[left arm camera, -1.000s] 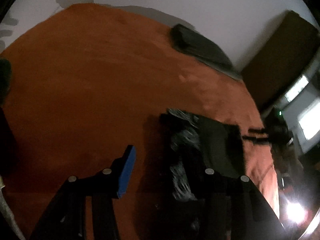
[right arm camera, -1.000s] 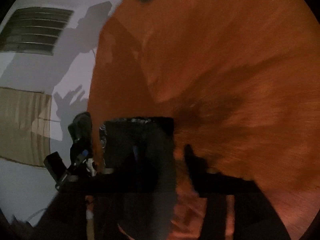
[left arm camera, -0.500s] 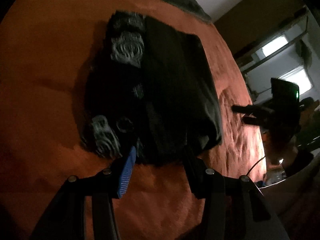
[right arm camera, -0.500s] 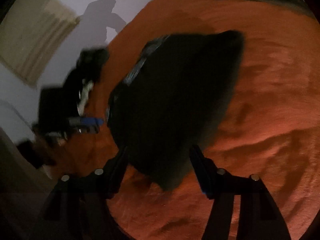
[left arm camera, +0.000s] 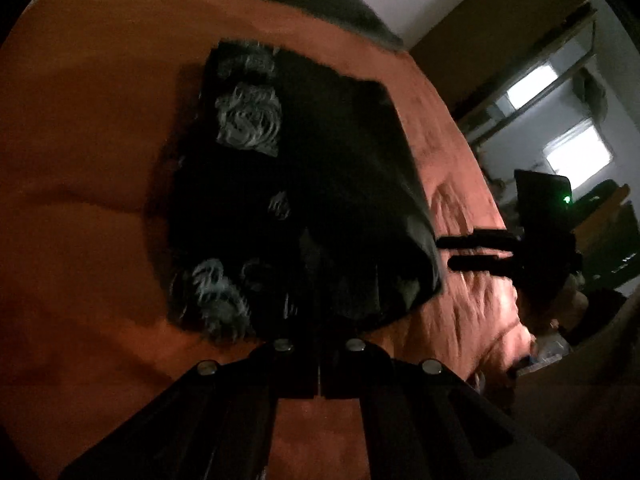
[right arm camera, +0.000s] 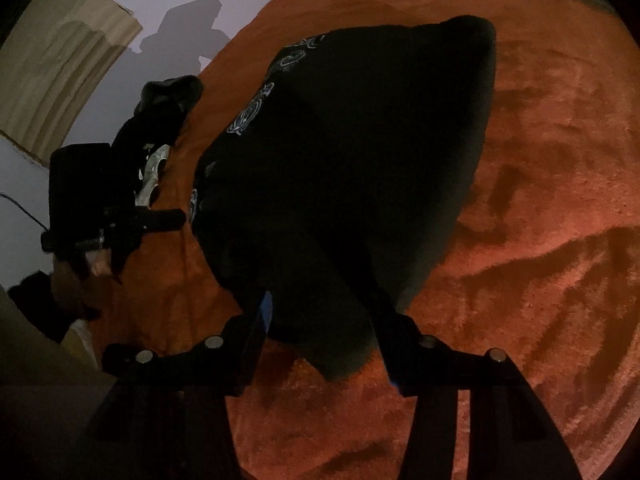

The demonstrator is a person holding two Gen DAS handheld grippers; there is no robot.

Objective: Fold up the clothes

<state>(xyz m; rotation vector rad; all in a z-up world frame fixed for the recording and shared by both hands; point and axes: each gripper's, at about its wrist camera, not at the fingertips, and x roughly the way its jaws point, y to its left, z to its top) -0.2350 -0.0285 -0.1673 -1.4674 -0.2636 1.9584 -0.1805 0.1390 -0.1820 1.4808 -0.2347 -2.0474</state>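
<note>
Since half a second ago, our left gripper (left arm camera: 320, 344) has gone from spread fingers to fingers pressed together at the bottom centre of its frame, on the near hem of the black garment (left arm camera: 304, 200). Our right gripper (right arm camera: 320, 320) has slid forward, so the near corner of the cloth now lies between its fingers, low in its frame; they stand apart and have not clamped.

The garment lies on the orange blanket (left arm camera: 80, 200), filling the middle of both views. In the left view, a plain dark panel is laid over the right part of it, while pale swirl prints show along its left side. We judge from this that at least one fold is already in. The outline is still loose: the near edge bulges and the corners are rounded.

What remains, as we read it, is a further fold with the near edge, then squaring up. A second dark bundle (right arm camera: 160, 120) sits at the left of the right view; we cannot tell if it is folded.
</note>
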